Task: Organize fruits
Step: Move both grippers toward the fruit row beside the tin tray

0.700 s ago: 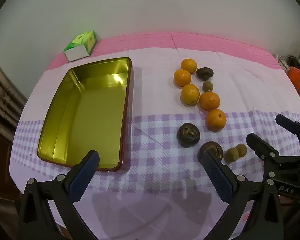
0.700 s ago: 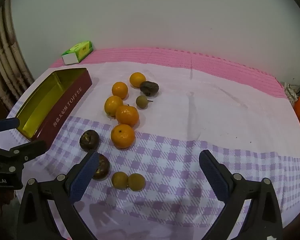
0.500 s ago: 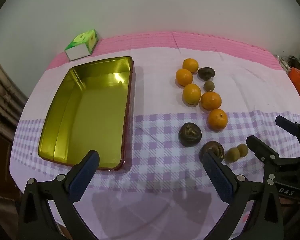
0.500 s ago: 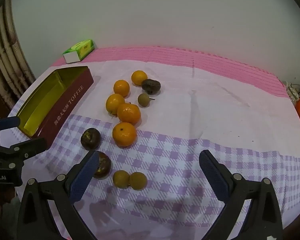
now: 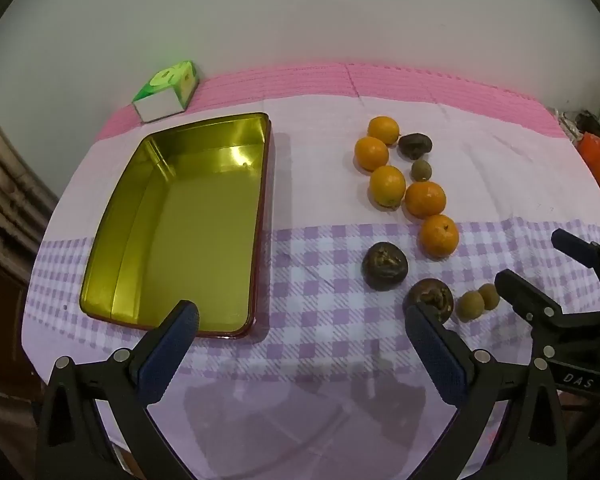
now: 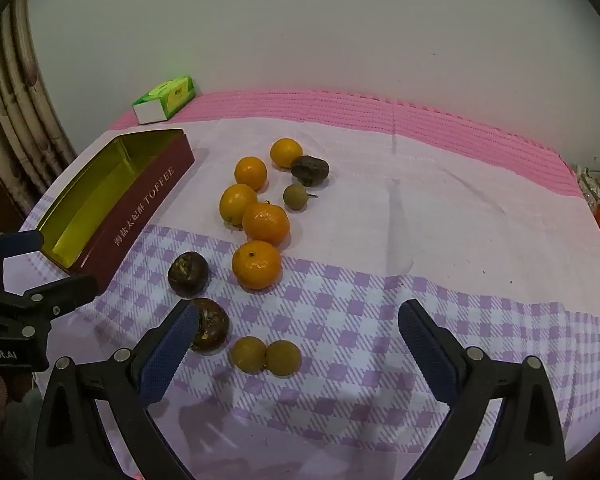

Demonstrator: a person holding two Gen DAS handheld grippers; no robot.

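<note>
Overhead, both grippers hover above the worktop's pink-and-purple checked cloth (image 5: 324, 344); the left gripper (image 5: 300, 336), jaws wide and holding nothing, sits over the near end of the gold-lined rectangular toffee tin (image 5: 180, 232); the right gripper (image 6: 298, 338), jaws equally wide and unladen, straddles two small yellow-brown round fruits (image 6: 266, 355) touching each other; five oranges (image 6: 256, 265) run in a loose line right of the tin, well apart from it; three dark brown wrinkled fruits (image 6: 188, 273) and one small green-brown fruit (image 6: 296, 196) lie among them; a green cardboard box (image 5: 166, 90) stands just beyond the tin's far end.
</note>
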